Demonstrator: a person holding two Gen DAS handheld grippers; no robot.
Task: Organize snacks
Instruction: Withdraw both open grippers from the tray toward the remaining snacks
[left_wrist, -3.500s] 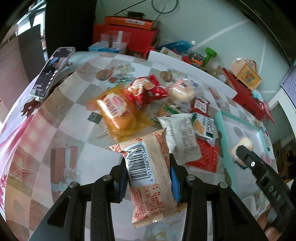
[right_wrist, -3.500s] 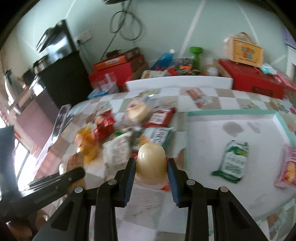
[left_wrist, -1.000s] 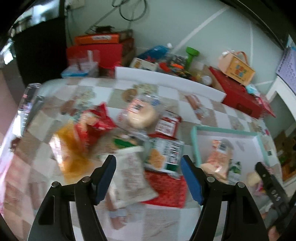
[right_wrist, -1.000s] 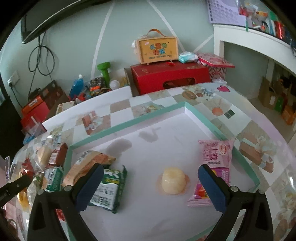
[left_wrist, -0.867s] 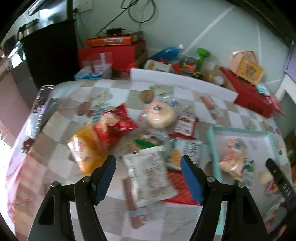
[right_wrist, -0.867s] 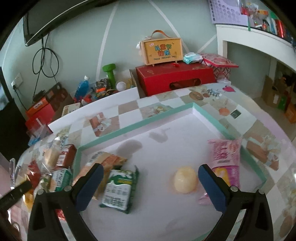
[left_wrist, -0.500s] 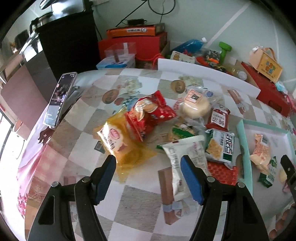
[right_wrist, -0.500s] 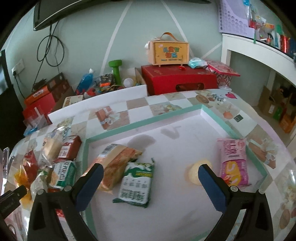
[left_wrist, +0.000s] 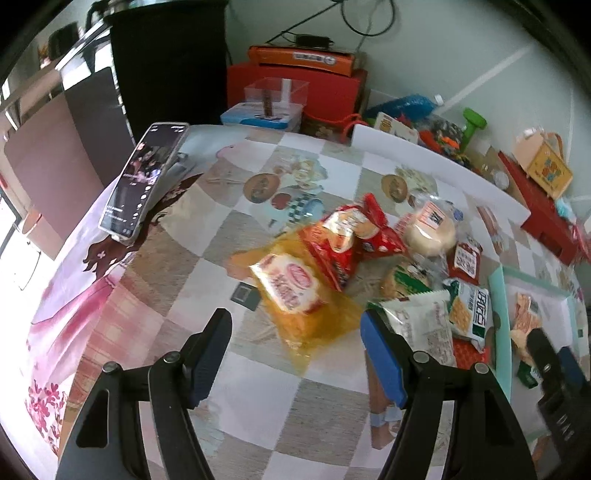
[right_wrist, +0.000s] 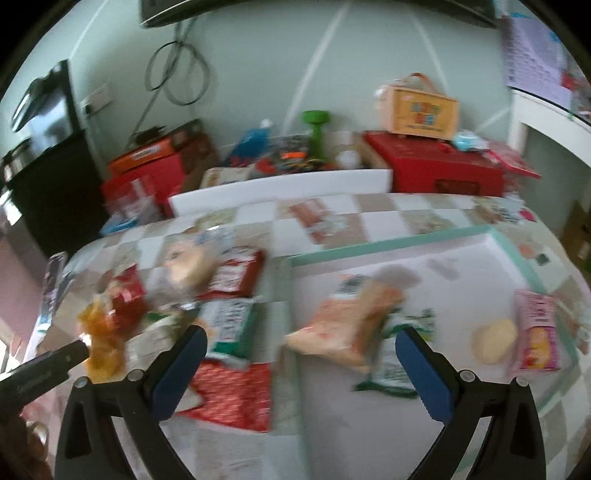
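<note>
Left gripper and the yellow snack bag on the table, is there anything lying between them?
Nothing: in the left wrist view, the open left gripper frames the yellow snack bag, with only bare checkered tablecloth between them.

Bright daylight, blown out at the lower left edge of the left wrist view, washing the tabletop (left_wrist: 177, 295) pale there. Right wrist view heavily motion-blurred; left sharper, snacks slightly smeared. Strong fisheye bending, black corners.

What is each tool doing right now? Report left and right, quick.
Left tool: open, holding nothing, above the yellow snack bag.
Right tool: open, holding nothing, over the tray's near edge.
</note>
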